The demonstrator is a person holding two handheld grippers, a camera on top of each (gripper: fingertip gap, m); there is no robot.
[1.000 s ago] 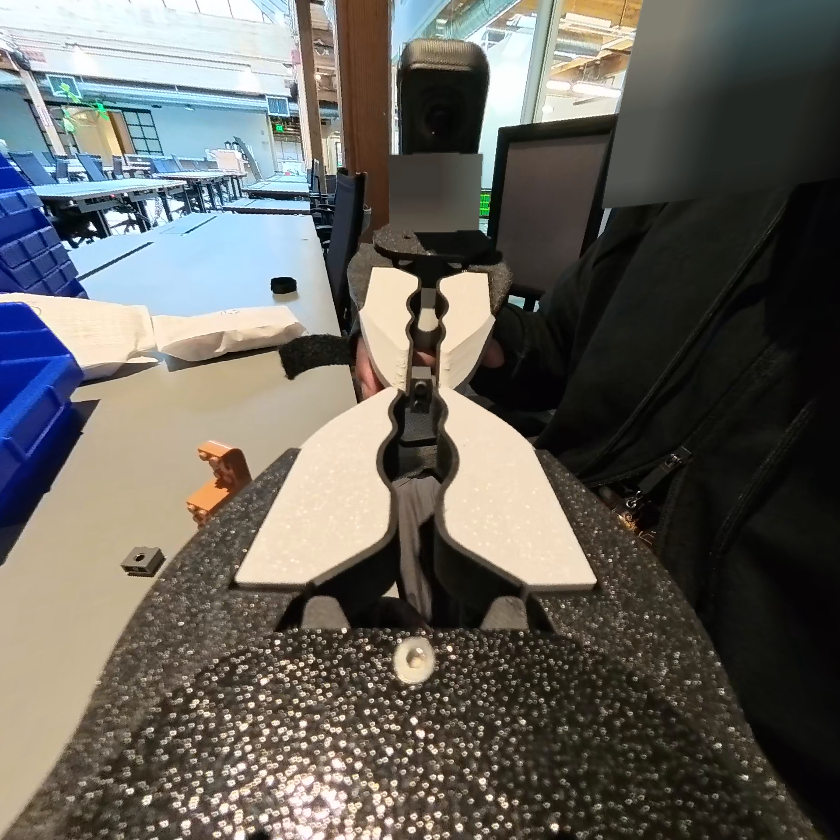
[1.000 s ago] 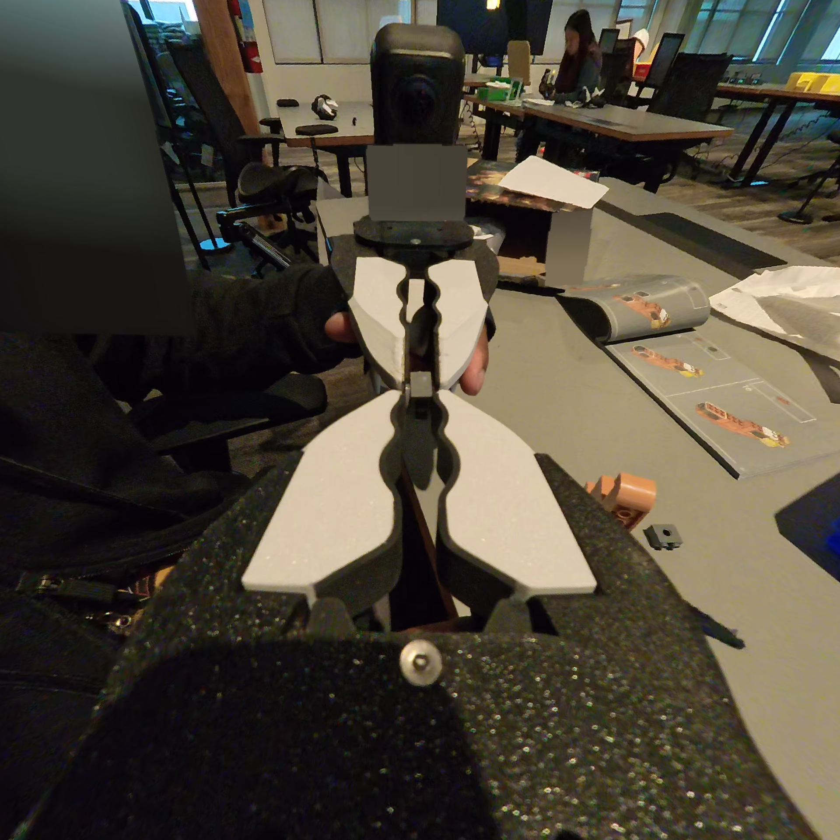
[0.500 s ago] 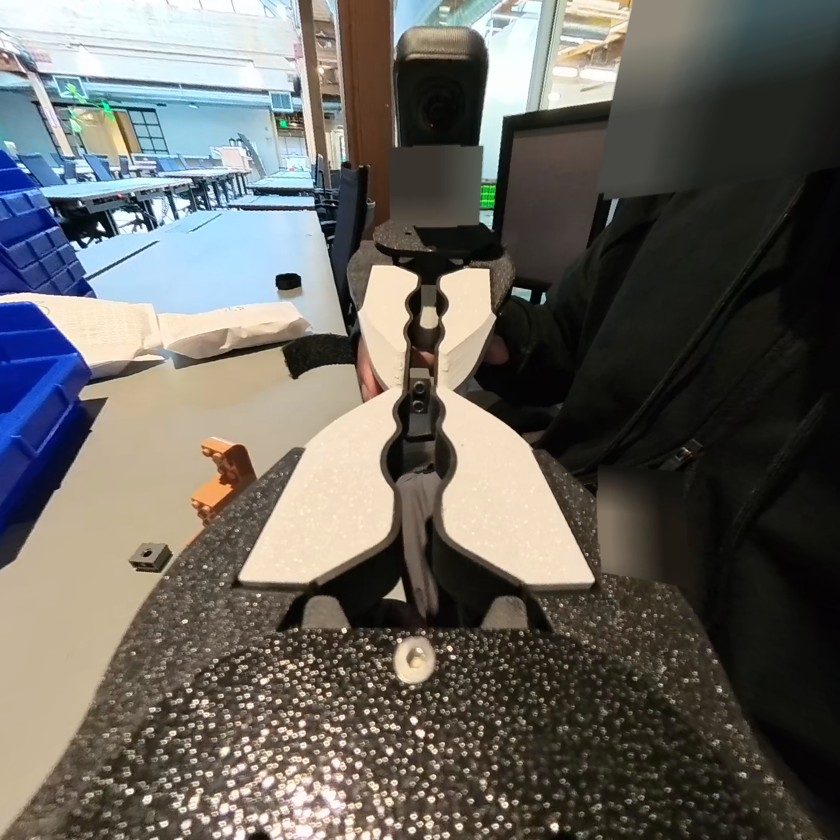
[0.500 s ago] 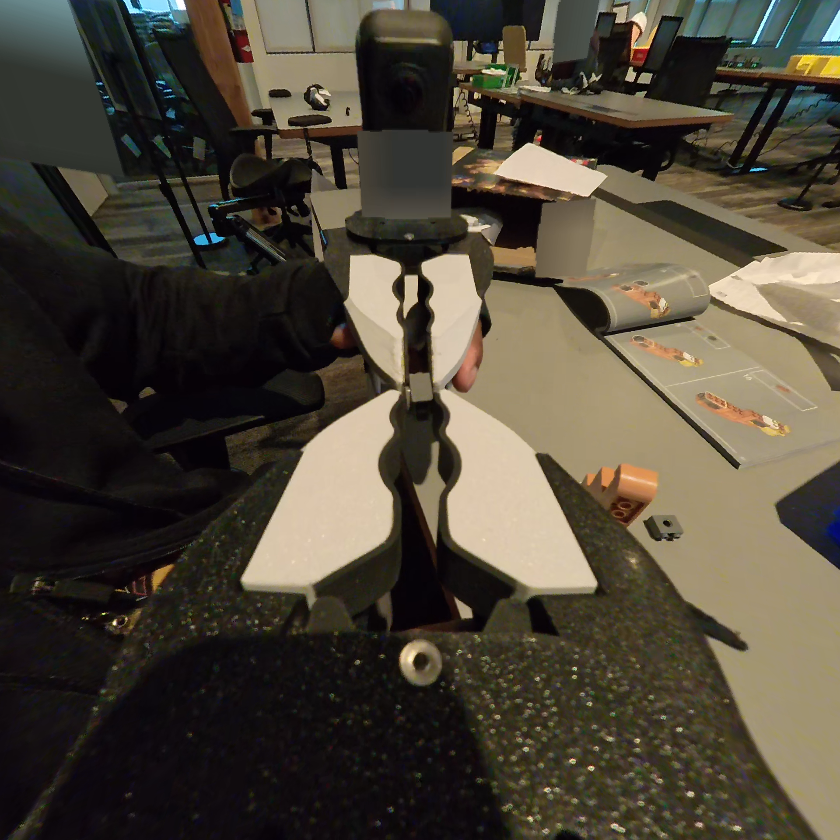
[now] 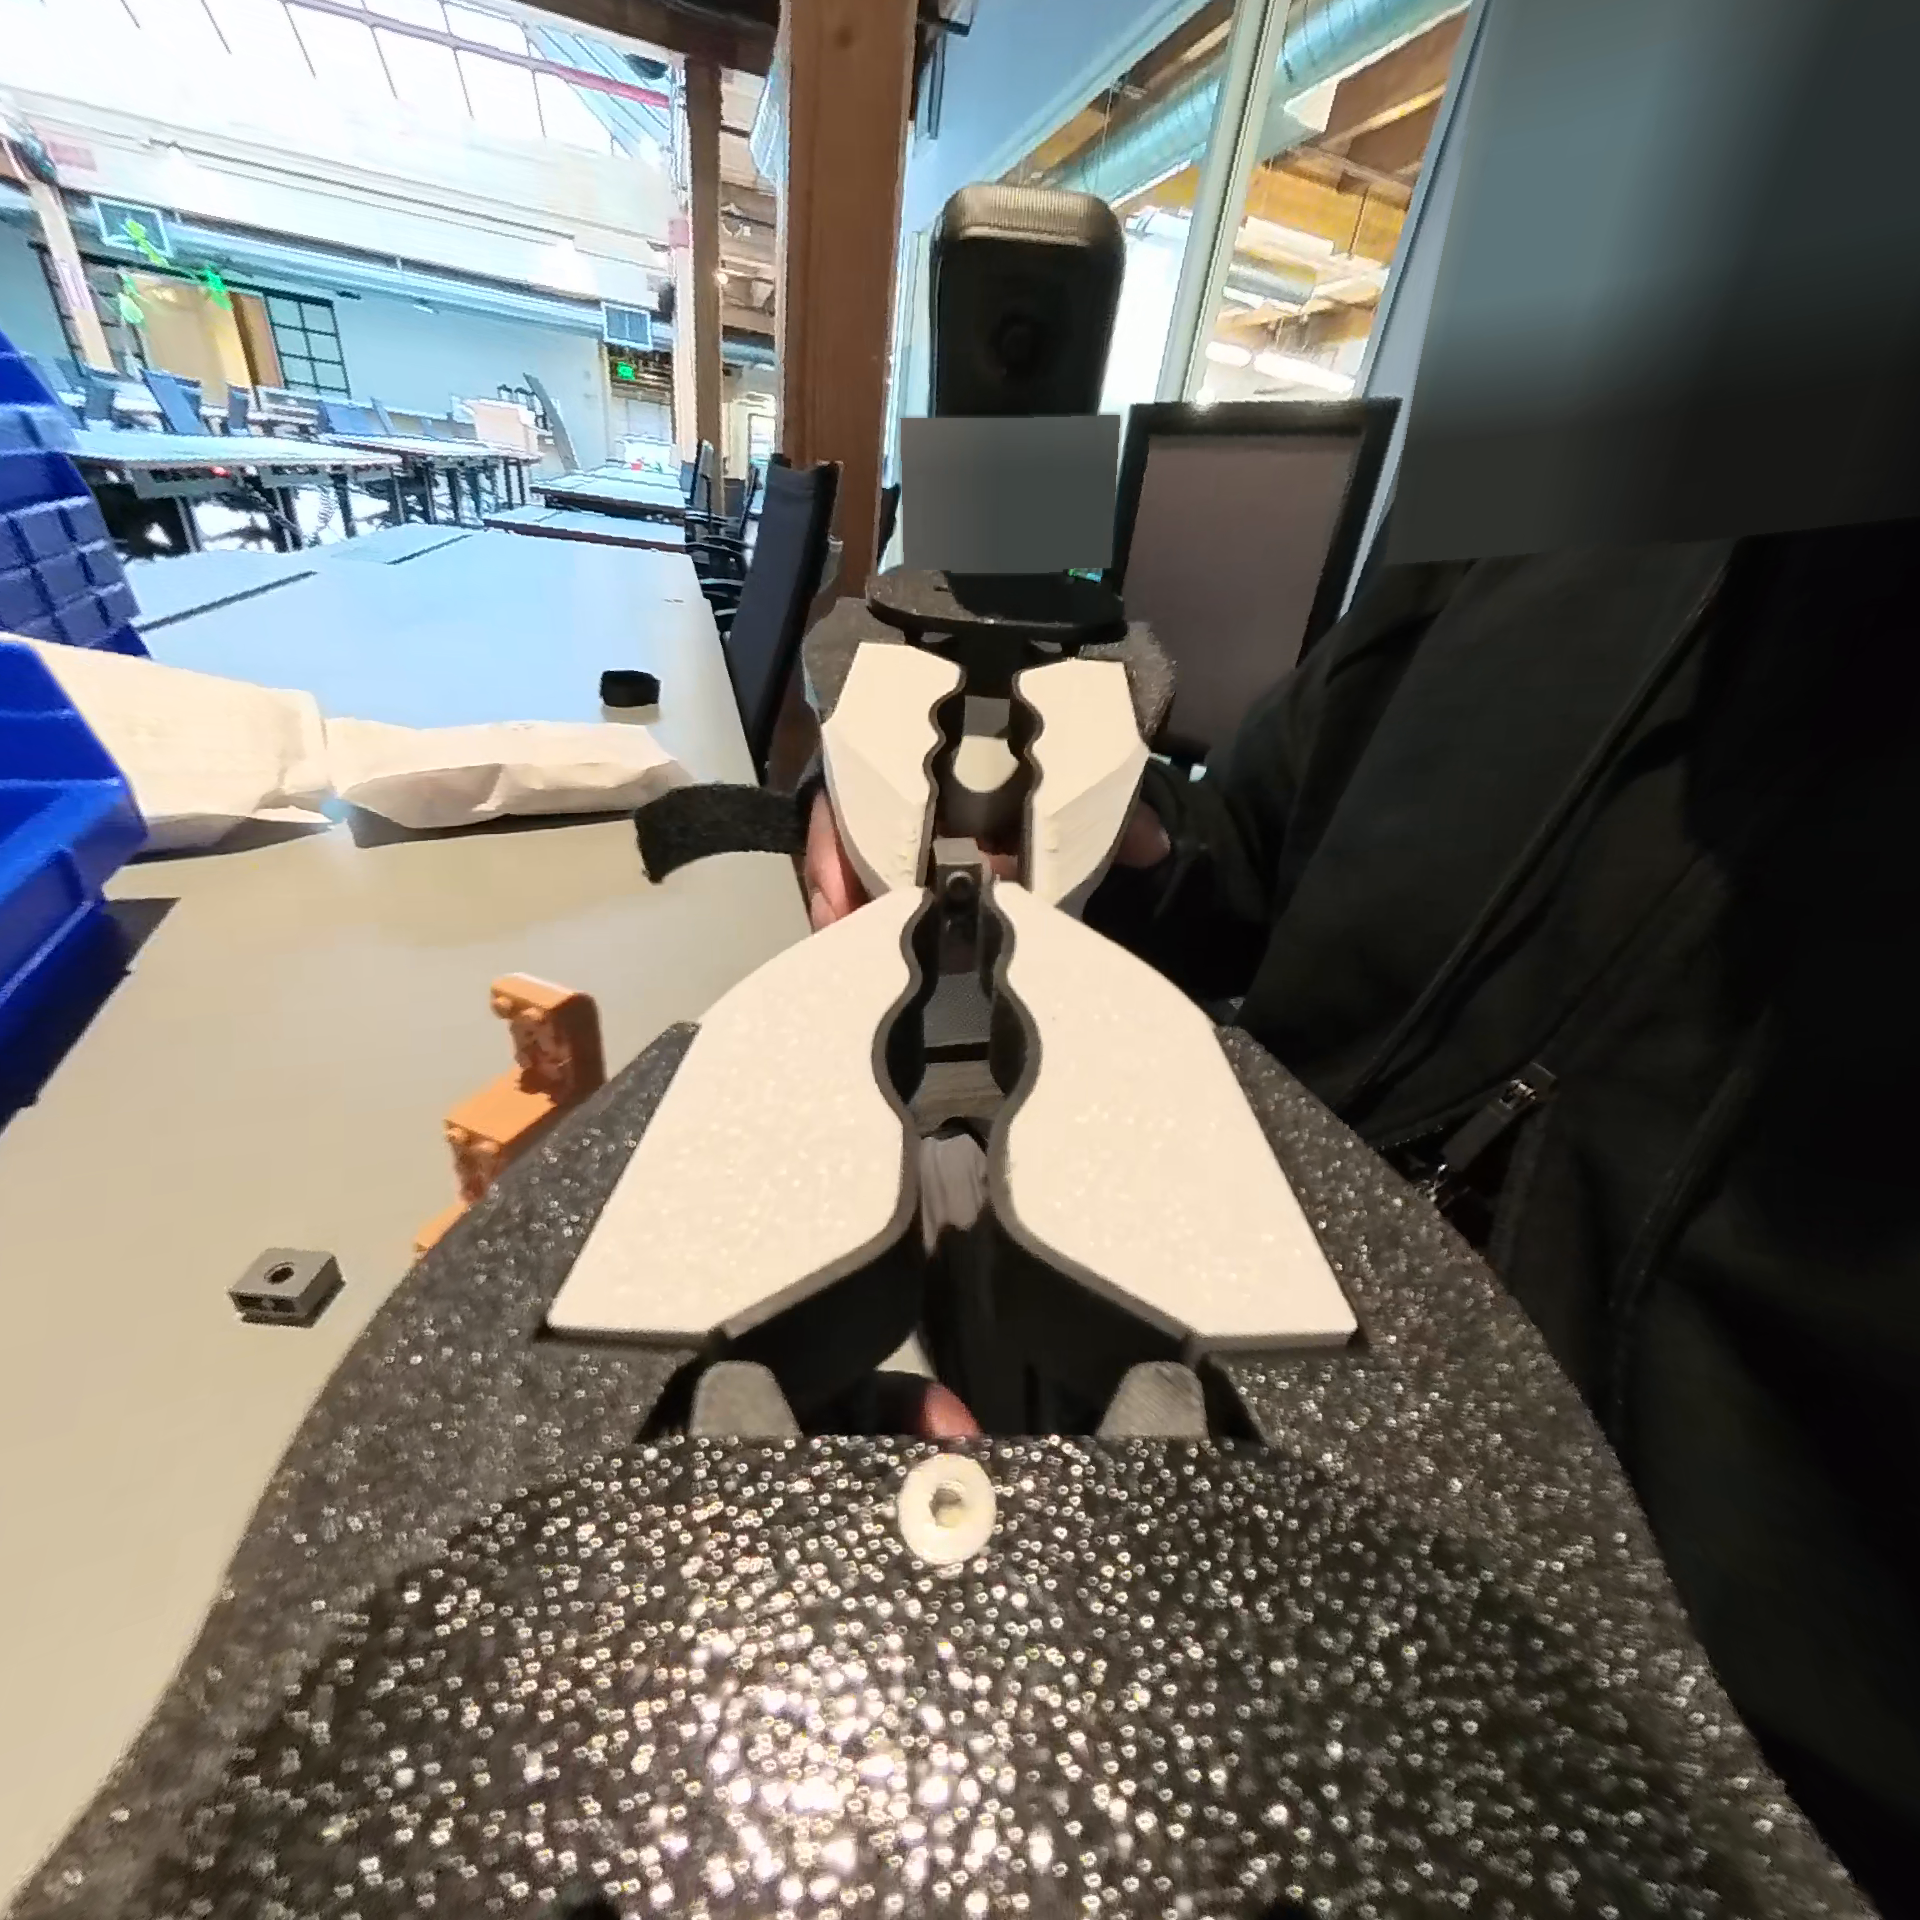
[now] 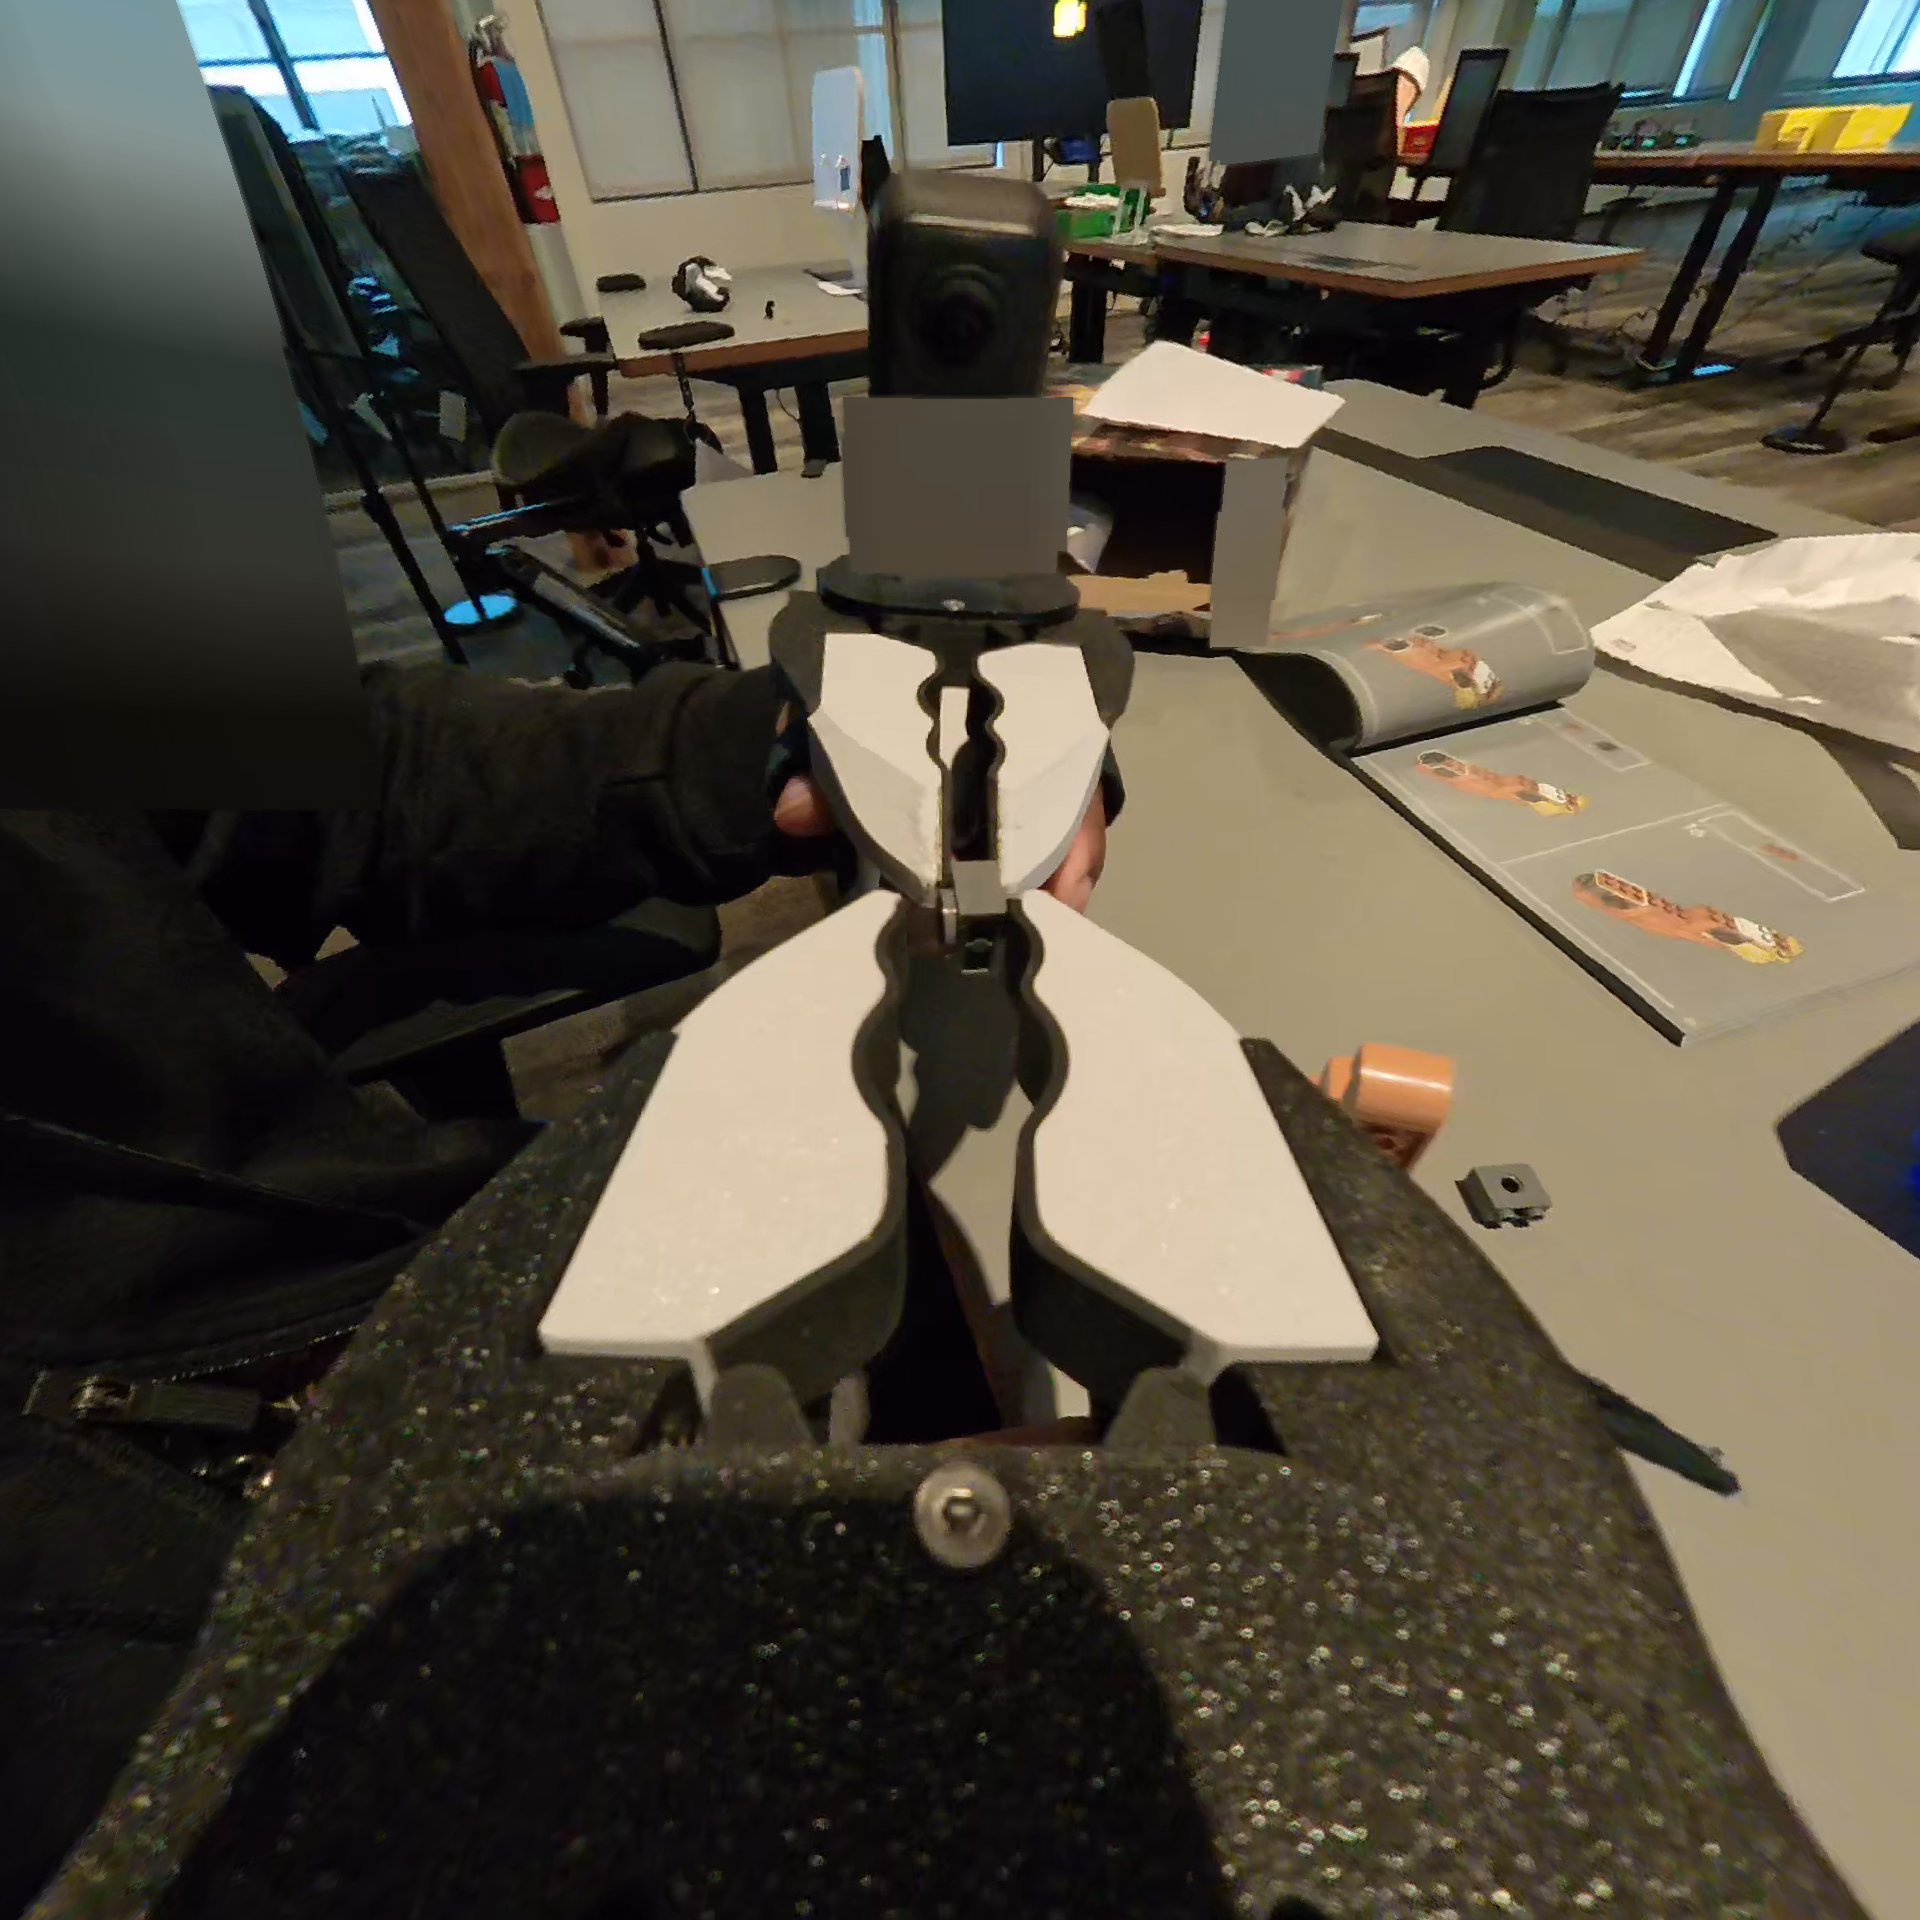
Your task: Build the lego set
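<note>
- Holding the two tools tip to tip above the bench (image 6: 1299,935), we have the left hand-held gripper (image 5: 958,914) pinched on a small dark grey piece (image 5: 957,883), and the right hand-held gripper (image 6: 961,920) pinched on a small grey piece (image 6: 975,885); the two pieces meet between the tips, so we judge we are pressing them together.
- Little of the lego set looks built: an orange-brown assembly (image 5: 520,1081) stands on the bench just beside the left tool, and a loose dark grey piece (image 5: 283,1273) lies near it.
- Most of the build is left, by our reckoning; the open instruction booklet (image 6: 1621,831) shows a longer orange model.
- Our bench is plain grey; it carries white paper bags (image 5: 499,774), a blue bin (image 5: 52,790), an opened cardboard box (image 6: 1164,488) and a crumpled white bag (image 6: 1787,634).
- Around us is an open office: more desks, dark chairs, a wooden post (image 5: 836,260) and large windows.
</note>
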